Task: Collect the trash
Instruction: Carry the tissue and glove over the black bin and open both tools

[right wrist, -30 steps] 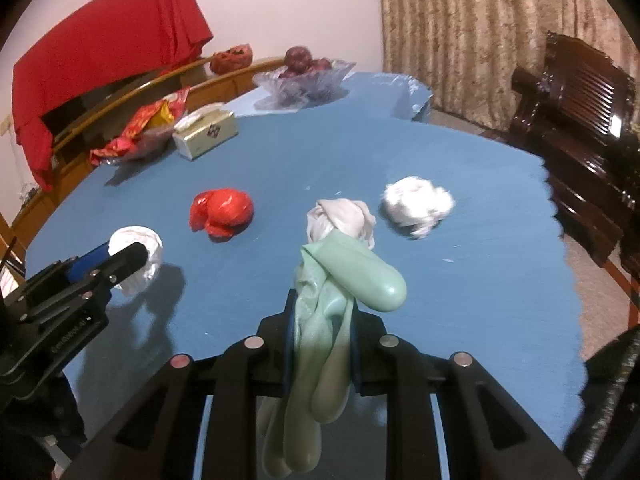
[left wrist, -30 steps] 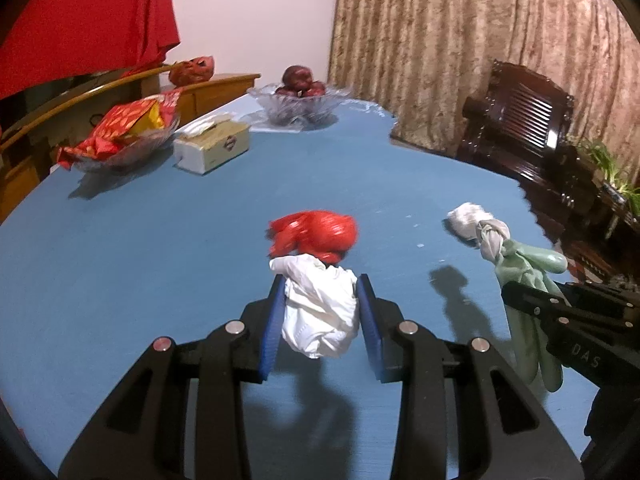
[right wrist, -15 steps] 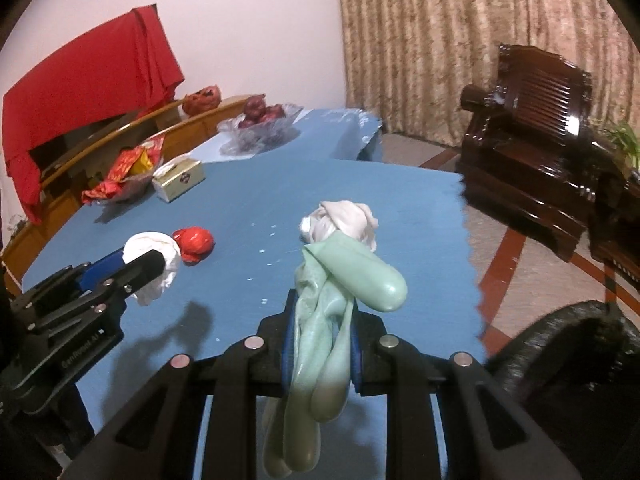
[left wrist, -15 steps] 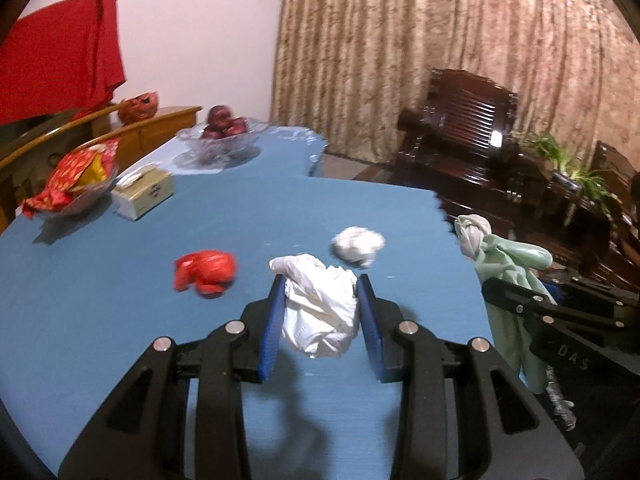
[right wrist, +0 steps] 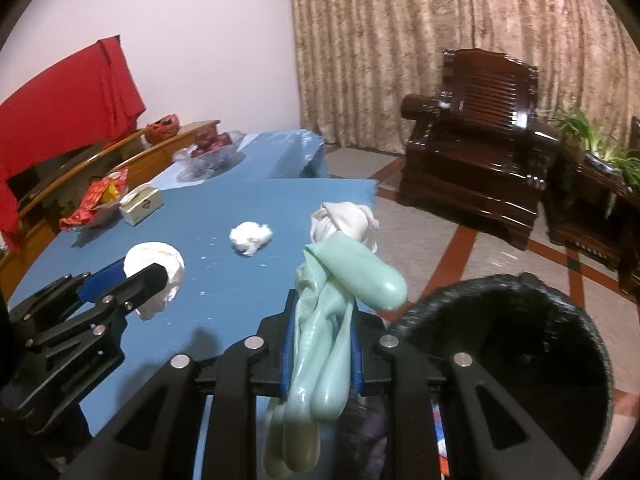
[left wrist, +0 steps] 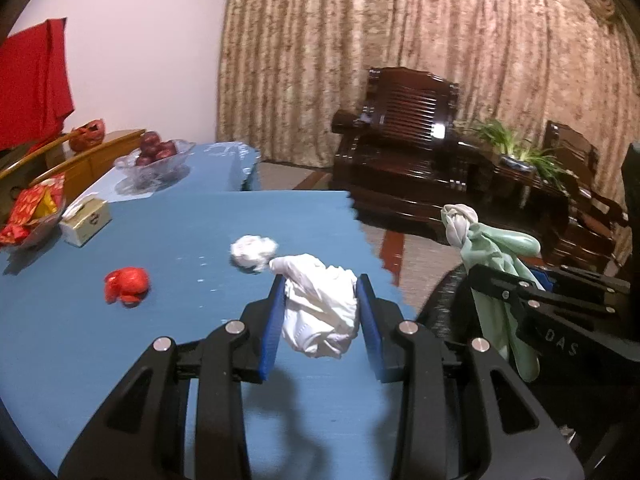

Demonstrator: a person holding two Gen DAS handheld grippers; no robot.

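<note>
While both tilt downward, left claw [left wrist: 320, 304] grips white wad [left wrist: 320, 312], right claw [right wrist: 320, 332] perhaps gloves [right wrist: 332, 320].

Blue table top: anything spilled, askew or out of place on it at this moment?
Two pieces of trash still lie loose on the blue table: a crumpled white paper ball and a red wad. Small white flecks are scattered near the ball, like crumbs. The tissue box, snack dish and fruit bowl look undisturbed.

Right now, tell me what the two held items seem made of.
Green glove: thin rubber or latex, by its glossy, limp, stretchy fingers, knotted with whitish material. White wad: probably thin plastic film or tissue, matte and finely crumpled; cannot tell which.
</note>
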